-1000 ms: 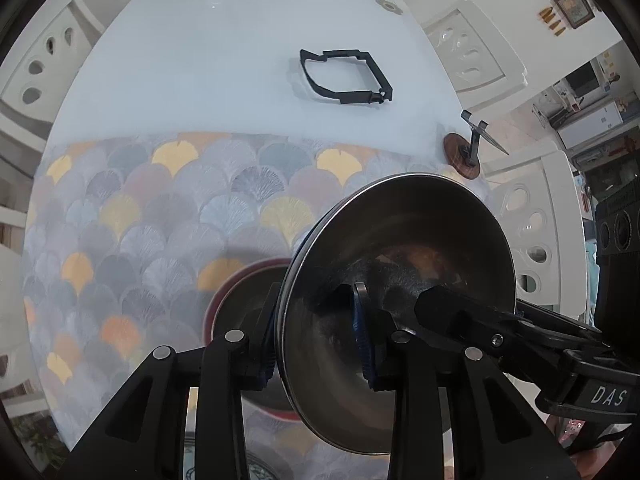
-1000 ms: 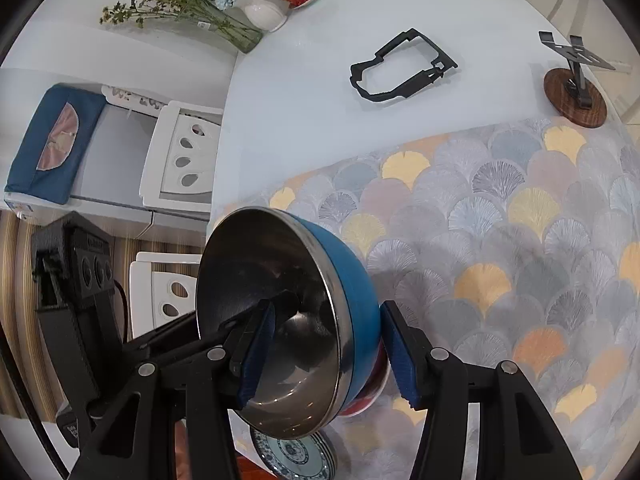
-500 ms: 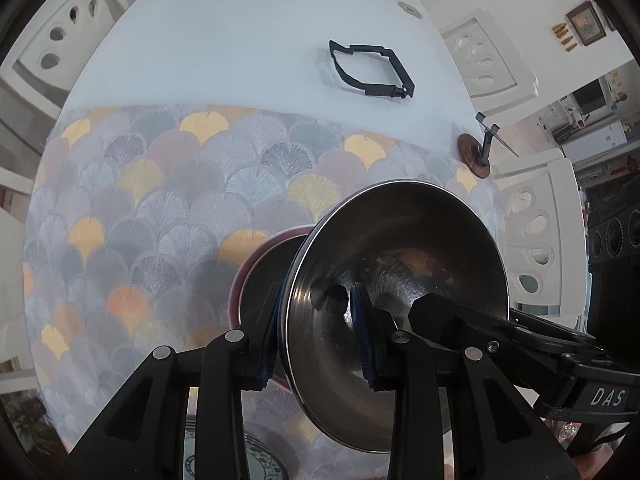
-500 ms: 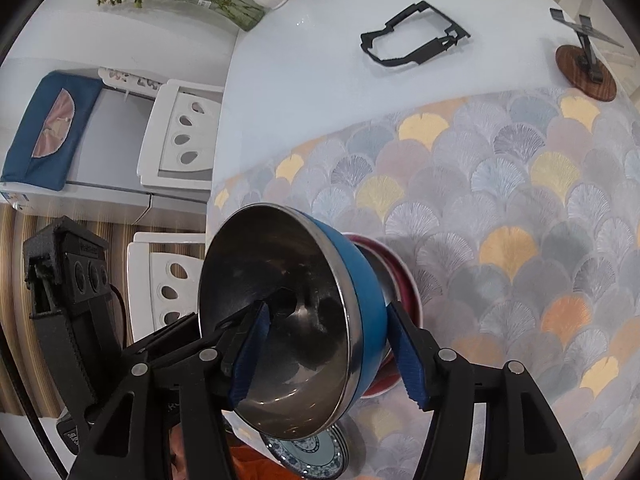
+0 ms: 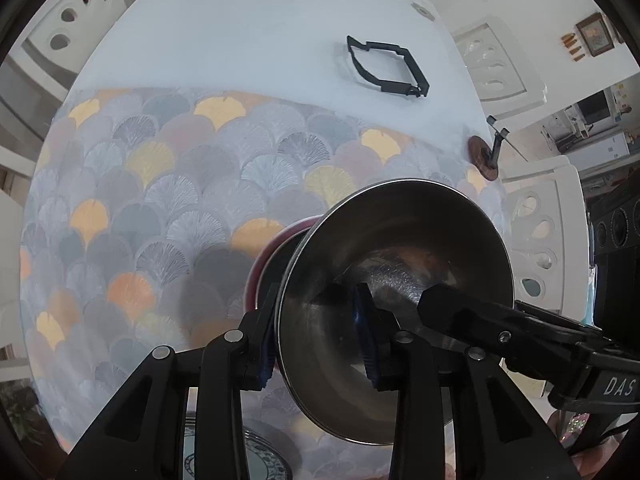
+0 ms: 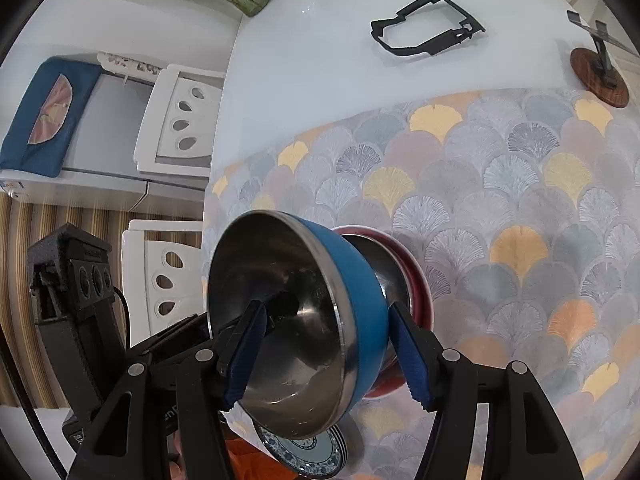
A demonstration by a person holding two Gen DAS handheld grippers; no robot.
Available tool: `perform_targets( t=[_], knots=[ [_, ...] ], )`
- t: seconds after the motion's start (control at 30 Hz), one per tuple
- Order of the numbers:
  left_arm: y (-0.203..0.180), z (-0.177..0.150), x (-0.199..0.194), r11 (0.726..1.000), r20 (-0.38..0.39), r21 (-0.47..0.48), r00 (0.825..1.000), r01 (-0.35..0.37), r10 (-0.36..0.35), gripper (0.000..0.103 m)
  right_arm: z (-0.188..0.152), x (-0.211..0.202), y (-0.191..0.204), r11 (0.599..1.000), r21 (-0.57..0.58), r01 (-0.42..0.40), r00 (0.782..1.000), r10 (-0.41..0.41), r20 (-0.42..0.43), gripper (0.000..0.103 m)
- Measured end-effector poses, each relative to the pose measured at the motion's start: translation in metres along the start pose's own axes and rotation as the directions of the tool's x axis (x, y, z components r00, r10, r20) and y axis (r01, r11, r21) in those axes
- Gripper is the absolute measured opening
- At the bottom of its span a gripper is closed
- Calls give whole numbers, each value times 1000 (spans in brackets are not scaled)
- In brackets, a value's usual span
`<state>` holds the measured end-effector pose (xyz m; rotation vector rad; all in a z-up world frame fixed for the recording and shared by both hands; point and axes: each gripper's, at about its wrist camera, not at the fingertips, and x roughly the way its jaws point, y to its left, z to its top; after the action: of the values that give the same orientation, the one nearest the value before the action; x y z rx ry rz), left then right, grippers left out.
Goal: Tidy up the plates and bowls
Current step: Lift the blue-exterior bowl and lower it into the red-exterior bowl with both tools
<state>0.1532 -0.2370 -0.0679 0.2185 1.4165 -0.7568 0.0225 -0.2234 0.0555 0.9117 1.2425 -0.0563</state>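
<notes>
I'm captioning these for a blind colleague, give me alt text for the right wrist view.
A blue bowl with a steel inside hangs tilted between the right gripper's open jaws, over a red bowl on the patterned tablecloth. A blue-patterned plate lies below it.

Both wrist cams close over bowl (image 5: pixel 400 248) (image 6: pixel 296 320), looking steeply down at table (image 5: pixel 240 32) (image 6: pixel 320 60) from opposite sides; frame (image 5: pixel 386 66) (image 6: pixel 428 24) shared.
</notes>
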Motion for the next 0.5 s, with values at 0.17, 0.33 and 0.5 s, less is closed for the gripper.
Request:
perform_targets(
  t=[0.17,0.33,0.5],
  knots=[
    [5,-2,3,1000,-4,-10,1000,1,-1,32,1,6,2,1000,-10,9,1000,-9,-13,63],
    [8,-3,3,1000,-6,-16,1000,5,-5,32,1,11,2,1000,-10,11,1000,-11,-22,63],
    [9,-4,5,1000,-12,-21,1000,7,-7,32,2,13,-1,1000,-1,15,999,-15,-32,63]
  ],
)
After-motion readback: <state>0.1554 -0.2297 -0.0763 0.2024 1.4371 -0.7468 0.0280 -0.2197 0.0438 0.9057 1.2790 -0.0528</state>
